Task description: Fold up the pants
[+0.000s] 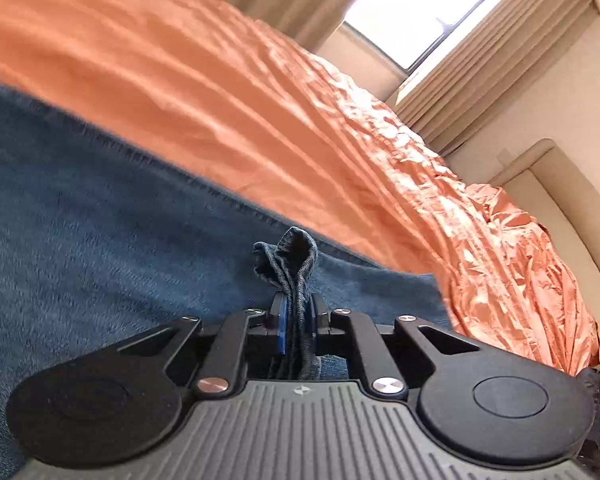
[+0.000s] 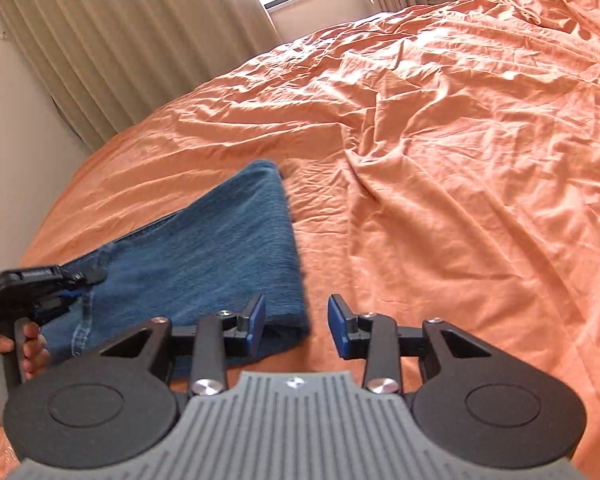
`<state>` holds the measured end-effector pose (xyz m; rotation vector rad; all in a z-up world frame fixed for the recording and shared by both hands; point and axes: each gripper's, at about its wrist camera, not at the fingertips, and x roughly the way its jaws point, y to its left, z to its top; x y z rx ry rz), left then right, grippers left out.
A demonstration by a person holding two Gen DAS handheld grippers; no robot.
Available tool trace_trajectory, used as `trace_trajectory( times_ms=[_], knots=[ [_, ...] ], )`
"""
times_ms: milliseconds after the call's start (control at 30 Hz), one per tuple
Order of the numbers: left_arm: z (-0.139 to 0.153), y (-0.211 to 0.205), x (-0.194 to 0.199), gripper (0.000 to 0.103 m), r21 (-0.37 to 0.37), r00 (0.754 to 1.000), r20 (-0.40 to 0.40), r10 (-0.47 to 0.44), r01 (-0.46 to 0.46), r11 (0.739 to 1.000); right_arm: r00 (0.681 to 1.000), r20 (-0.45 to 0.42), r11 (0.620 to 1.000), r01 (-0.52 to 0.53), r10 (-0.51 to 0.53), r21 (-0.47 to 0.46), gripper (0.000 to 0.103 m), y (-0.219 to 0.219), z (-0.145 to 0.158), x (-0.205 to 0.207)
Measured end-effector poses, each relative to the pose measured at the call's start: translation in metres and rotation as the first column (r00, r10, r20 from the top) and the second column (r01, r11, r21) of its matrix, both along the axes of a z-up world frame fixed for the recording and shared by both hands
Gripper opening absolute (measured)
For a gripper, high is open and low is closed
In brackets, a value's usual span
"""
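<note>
Pants: one pair of blue jeans (image 2: 204, 256), lying flat on the orange bed sheet (image 2: 440, 160).
Grippers: two.
Left gripper (image 1: 298, 320): jaws clamped on a bunched fold of the jeans' denim, at their edge.
Right gripper (image 2: 296, 326): jaws apart, holding nothing; the jeans' near corner lies under the left finger (image 2: 254, 322).
Hand (image 2: 4, 354): one, gripping the left handle.
</note>
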<state>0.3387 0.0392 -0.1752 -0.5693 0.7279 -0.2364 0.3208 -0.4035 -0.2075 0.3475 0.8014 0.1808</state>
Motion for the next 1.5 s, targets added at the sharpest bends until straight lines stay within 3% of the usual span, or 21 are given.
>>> trace_trajectory(
  times_ms=[100,167,300,367,467,500,533,600,700,767,867,1000,1133,1333,1500],
  knots=[
    [0.033,-0.009,-0.002,0.010,0.112,0.998,0.066,-0.018,0.010,0.994,0.999,-0.022,0.996,-0.047,0.045,-0.073,0.033,0.013,-0.004,-0.003],
    [0.037,-0.011,0.006,0.010,0.167,0.999,0.044,-0.019,0.011,0.986,0.997,-0.037,0.984,-0.072,0.067,-0.163,0.037,0.030,-0.009,-0.003],
    [0.010,-0.014,0.019,0.010,0.247,0.999,-0.038,-0.016,0.025,0.969,0.988,0.002,0.955,-0.149,0.155,-0.256,0.049,0.061,-0.015,-0.003],
    [-0.003,-0.015,0.023,0.010,0.260,0.998,-0.070,-0.002,0.021,0.965,0.986,0.008,0.928,-0.156,0.169,-0.337,0.049,0.074,-0.020,0.002],
    [-0.020,-0.013,0.026,0.011,0.274,0.994,-0.106,0.007,0.022,0.961,0.989,0.004,0.897,-0.135,0.151,-0.422,0.040,0.080,-0.032,0.015],
    [-0.023,-0.015,0.027,0.011,0.291,0.994,-0.107,0.003,0.029,0.956,0.990,0.000,0.896,-0.131,0.144,-0.424,0.030,0.078,-0.034,0.018],
    [-0.025,-0.018,0.027,0.011,0.310,0.995,-0.104,-0.005,0.037,0.950,0.990,-0.002,0.906,-0.132,0.143,-0.402,0.011,0.073,-0.034,0.019],
    [-0.026,-0.022,0.025,0.012,0.340,0.995,-0.102,-0.017,0.051,0.939,0.990,0.000,0.921,-0.131,0.141,-0.367,0.000,0.065,-0.031,0.016],
    [-0.027,-0.024,0.024,0.012,0.360,0.994,-0.102,-0.031,0.066,0.931,0.990,-0.016,0.919,-0.135,0.138,-0.370,0.000,0.060,-0.031,0.009],
    [-0.027,-0.025,0.023,0.012,0.370,0.994,-0.101,-0.035,0.070,0.926,0.996,-0.041,0.910,-0.086,0.076,-0.406,0.000,0.052,-0.035,0.007],
    [-0.027,-0.027,0.025,0.012,0.371,0.994,-0.100,-0.034,0.069,0.926,0.997,-0.079,0.960,-0.045,0.024,-0.275,0.000,0.022,-0.031,0.008],
    [-0.027,-0.026,0.026,0.012,0.364,0.995,-0.099,-0.030,0.064,0.929,0.996,0.009,0.955,-0.087,0.093,-0.285,0.000,0.028,-0.012,0.017],
    [-0.027,-0.026,0.027,0.012,0.360,0.995,-0.099,-0.028,0.062,0.931,0.984,0.075,0.956,-0.134,0.159,-0.260,0.001,0.051,0.000,0.061],
    [-0.030,-0.019,0.027,0.014,0.329,0.995,-0.094,-0.042,0.071,0.942,0.971,0.130,0.955,-0.163,0.199,-0.247,0.001,0.088,-0.007,0.143],
    [-0.036,-0.016,0.025,0.015,0.319,0.996,-0.074,-0.055,0.076,0.945,0.981,0.086,0.949,-0.146,0.176,-0.279,0.002,0.101,-0.026,0.198]
  ],
)
